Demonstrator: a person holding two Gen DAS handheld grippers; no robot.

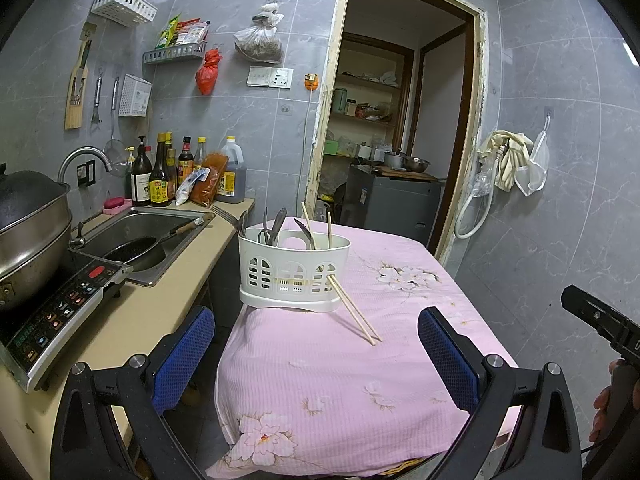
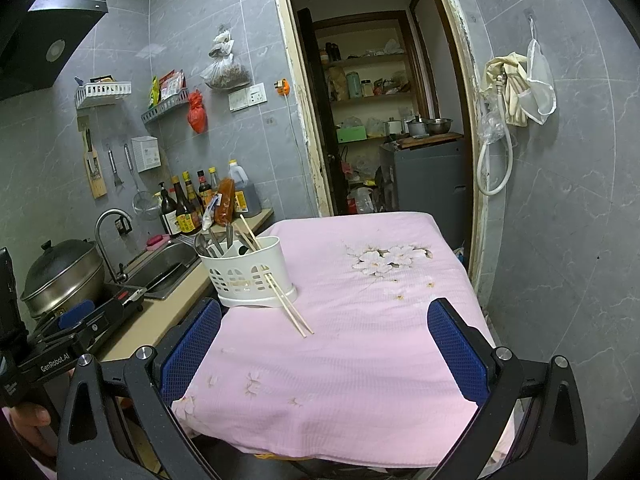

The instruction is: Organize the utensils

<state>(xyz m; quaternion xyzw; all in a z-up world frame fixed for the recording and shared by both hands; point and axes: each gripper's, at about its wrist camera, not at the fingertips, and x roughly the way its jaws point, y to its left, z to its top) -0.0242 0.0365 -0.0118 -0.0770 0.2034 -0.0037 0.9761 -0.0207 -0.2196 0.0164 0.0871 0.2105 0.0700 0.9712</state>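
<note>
A white slotted utensil holder (image 1: 294,270) stands on the pink flowered tablecloth (image 1: 320,380), at its far left edge; it also shows in the right wrist view (image 2: 250,274). Metal spoons (image 1: 276,226) and wooden chopsticks (image 1: 329,230) stand inside it. Two chopsticks (image 1: 354,310) poke out through a side slot, their tips resting on the cloth (image 2: 294,316). My left gripper (image 1: 316,354) is open and empty, above the cloth short of the holder. My right gripper (image 2: 324,354) is open and empty, to the holder's right.
A counter on the left holds a sink (image 1: 148,236) with a pan, an induction cooker (image 1: 60,312) with a steel pot (image 1: 28,232), and sauce bottles (image 1: 160,178). A doorway (image 1: 392,140) opens behind the table. Cloths hang on the right wall (image 1: 516,162).
</note>
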